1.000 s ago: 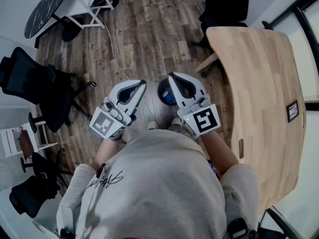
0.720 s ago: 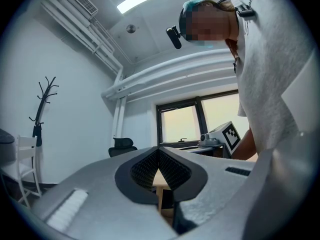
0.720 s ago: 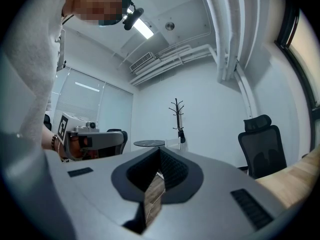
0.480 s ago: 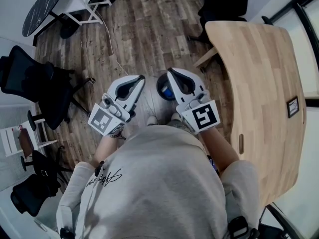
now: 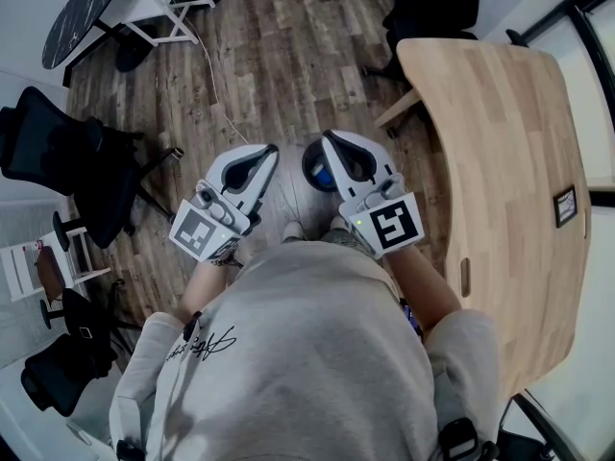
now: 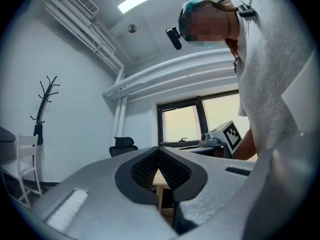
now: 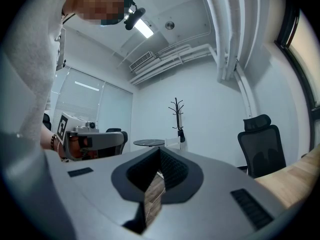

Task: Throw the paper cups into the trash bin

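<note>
Down on the wood floor (image 5: pixel 288 56), just ahead of the person's feet, the trash bin (image 5: pixel 307 169) is standing upright. Its mouth is facing up toward the head cam, so its long axis is running vertical. Something blue is showing inside; can't tell if that's a liner or a cup.

L gripper (image 5: pixel 270 150) and R gripper (image 5: pixel 328 139) are hovering in front of the torso, one on each side of the bin's opening. Both are pointing fwd, away from the body and roughly level. Both gripper views are showing the jaws closed, ribbed pads meeting at the tips w/ nothing btwn them. Only background is peeking through the gap lower down.

No paper cups are showing anywhere: none in the jaws and none on the desk (image 5: pixel 500 161) to the R. That desk is carrying only a small dark-framed item (image 5: pixel 565 214) near its far edge, so cup orientation can't be given.

Prob. reason for the pose: the hands are being held over the bin b/c that's the drop spot. W/ empty, closed jaws this is looking like either the end of the job or a rest pose. The frames alone aren't settling whether cups are lying in the bin.

An office chair (image 5: pixel 67 161) and a round dark table (image 5: pixel 86 8) are sitting well off to the L, not in the way.
</note>
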The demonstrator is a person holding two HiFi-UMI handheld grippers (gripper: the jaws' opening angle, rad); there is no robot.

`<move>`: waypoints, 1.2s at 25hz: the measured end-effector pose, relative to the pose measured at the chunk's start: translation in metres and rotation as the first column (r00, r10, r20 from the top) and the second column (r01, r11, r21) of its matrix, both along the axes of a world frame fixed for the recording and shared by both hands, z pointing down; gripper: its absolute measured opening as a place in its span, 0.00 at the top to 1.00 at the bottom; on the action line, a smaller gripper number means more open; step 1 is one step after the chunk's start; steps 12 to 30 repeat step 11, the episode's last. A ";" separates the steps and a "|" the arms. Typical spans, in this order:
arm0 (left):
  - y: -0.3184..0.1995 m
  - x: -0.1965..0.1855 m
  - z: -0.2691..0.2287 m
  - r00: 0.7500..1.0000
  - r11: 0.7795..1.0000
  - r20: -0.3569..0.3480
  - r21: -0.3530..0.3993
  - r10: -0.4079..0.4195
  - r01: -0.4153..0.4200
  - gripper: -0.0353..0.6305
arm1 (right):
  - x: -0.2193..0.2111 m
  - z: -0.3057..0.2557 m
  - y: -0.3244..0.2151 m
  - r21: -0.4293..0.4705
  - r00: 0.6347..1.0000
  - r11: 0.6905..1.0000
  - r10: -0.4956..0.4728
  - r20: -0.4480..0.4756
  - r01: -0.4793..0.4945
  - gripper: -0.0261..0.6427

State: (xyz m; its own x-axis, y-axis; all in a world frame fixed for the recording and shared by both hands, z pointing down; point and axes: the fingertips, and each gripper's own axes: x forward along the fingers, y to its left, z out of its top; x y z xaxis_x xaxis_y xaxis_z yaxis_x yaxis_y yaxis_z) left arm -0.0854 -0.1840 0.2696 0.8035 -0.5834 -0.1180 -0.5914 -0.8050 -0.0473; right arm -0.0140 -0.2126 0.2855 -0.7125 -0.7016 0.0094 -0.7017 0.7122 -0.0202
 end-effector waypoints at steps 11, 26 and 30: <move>0.005 -0.004 0.002 1.000 1.000 0.008 0.003 -0.011 0.011 0.94 | -0.003 0.001 0.004 0.003 1.000 1.000 -0.013 -0.002 0.013 0.95; 0.005 -0.004 0.002 1.000 1.000 0.008 0.003 -0.011 0.011 0.94 | -0.003 0.001 0.004 0.003 1.000 1.000 -0.013 -0.002 0.013 0.95; 0.005 -0.004 0.002 1.000 1.000 0.008 0.003 -0.011 0.011 0.94 | -0.003 0.001 0.004 0.003 1.000 1.000 -0.013 -0.002 0.013 0.95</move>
